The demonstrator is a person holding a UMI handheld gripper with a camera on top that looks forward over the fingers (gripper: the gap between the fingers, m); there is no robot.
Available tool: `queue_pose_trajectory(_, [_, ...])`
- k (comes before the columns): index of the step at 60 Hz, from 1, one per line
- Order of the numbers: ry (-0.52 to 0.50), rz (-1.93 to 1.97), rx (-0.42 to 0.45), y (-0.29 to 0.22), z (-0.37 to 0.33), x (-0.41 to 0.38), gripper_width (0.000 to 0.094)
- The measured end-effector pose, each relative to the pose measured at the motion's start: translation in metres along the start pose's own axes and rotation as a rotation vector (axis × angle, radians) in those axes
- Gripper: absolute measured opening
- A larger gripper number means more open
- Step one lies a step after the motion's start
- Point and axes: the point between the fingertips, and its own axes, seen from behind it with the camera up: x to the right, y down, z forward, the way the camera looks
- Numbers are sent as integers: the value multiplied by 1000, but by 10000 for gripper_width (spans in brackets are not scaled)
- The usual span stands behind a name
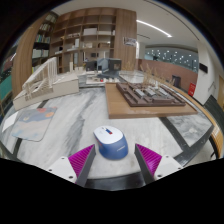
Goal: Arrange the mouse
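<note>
Behind everything, from about eleven to one o'clock, stand tall wooden shelving units [85, 35] in what looks like a large showroom or office hall. Below them spreads the desk [70, 120], a pale marble-patterned surface that fills the middle of the gripper view. On it, at about two o'clock from the fingers, lies a wide brown architectural model [148, 95] on a flat base, and at ten o'clock a white framed model [40, 85]. Nearer, at nine o'clock, rests a mouse pad [30, 122] with a printed picture.

The mouse [110, 143], white with a blue top, sits on the bare desk at twelve o'clock, just ahead of and between the fingers. The tongs [113, 160] are spread apart, their magenta pads [80, 158] flanking the mouse with a visible gap on either side; nothing is gripped.

As I judge it, the task is at an early stage: the tongs are lined up on the mouse, but the grasp is not yet made. Closing, lifting and setting it down remain, likely on the mouse pad, well apart from it.
</note>
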Motion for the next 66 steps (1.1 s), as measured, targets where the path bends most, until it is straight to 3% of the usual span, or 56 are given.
queue_pose_trajectory(1, [1, -2, -7, 1, 6, 3, 877])
queue_pose_trajectory(2, [-11, 3, 2, -2, 11, 2, 888])
queue_pose_trajectory(3, [-16, 15, 14, -7, 15, 3, 819])
queue_pose_trajectory(12, [-45, 62, 2, -22, 46, 9, 785])
queue_pose_trajectory(17, [-27, 69, 19, -28, 56, 16, 528])
queue_pose_trajectory(23, [-6, 87, 23, -26, 56, 17, 487])
queue_pose_trajectory(24, [-4, 95, 17, -26, 55, 17, 524])
queue_pose_trajectory(25, [-3, 101, 8, -25, 55, 17, 461])
queue_pose_trajectory(30, [15, 147, -37, -29, 47, 20, 401])
queue_pose_trajectory(37, [129, 63, 117, -100, 6, 9, 389])
queue_pose_trajectory(45, [16, 93, 265, -187, -34, -118, 388])
queue_pose_trajectory(50, [-56, 66, 310, -204, -34, -208, 387])
queue_pose_trajectory(53, [-93, 63, 275, -193, -18, -255, 387])
queue_pose_trajectory(60, [-181, 30, 85, -122, 26, -341, 384])
queue_pose_trajectory(66, [-174, -43, 3, -78, 47, -364, 389])
